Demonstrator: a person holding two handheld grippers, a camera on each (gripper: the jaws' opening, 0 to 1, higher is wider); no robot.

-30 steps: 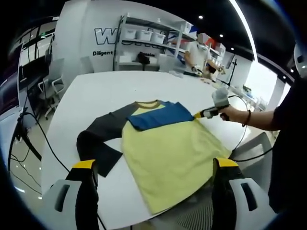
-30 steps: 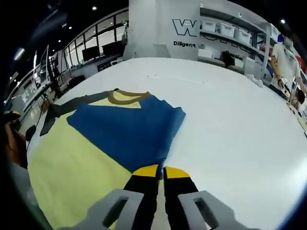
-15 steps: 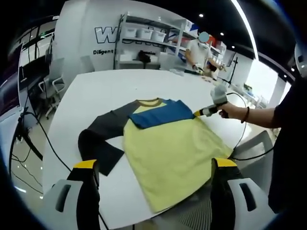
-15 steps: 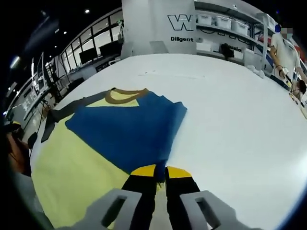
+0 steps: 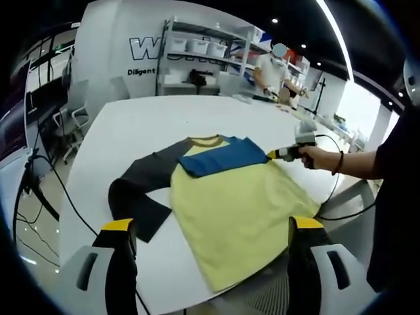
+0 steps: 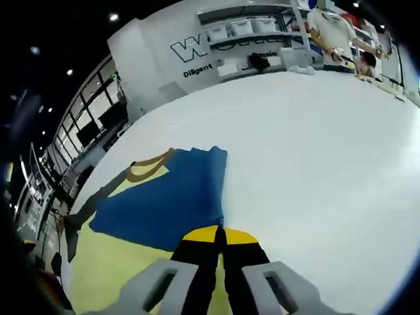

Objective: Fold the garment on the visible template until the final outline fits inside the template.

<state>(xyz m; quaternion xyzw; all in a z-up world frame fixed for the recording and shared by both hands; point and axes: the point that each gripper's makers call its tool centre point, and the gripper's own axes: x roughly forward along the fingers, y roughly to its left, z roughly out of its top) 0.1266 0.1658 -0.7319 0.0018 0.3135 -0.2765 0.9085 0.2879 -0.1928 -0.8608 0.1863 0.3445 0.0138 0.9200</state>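
Note:
A yellow shirt (image 5: 230, 203) with a brown collar (image 5: 204, 140) lies flat on the white table (image 5: 144, 125). Its dark grey sleeve (image 5: 134, 193) stretches out to the left. Its blue sleeve (image 5: 220, 156) is folded across the chest. My right gripper (image 6: 219, 234) is shut on the edge of that blue sleeve (image 6: 164, 203) and, in the left gripper view, it pinches the sleeve's right end (image 5: 270, 155). My left gripper (image 5: 207, 226) hangs open above the table's near edge, short of the shirt's hem.
A black cable (image 5: 56, 190) runs over the table's left edge. Shelves with white bins (image 5: 197, 56) and a standing person (image 5: 272, 72) are beyond the far end. A chair (image 5: 72, 121) stands at the left, and a person's forearm (image 5: 351, 164) reaches in from the right.
The right gripper has tilted and turned while holding the blue sleeve, so its view now shows more of the far table. The left gripper and the shirt body stay as they were.

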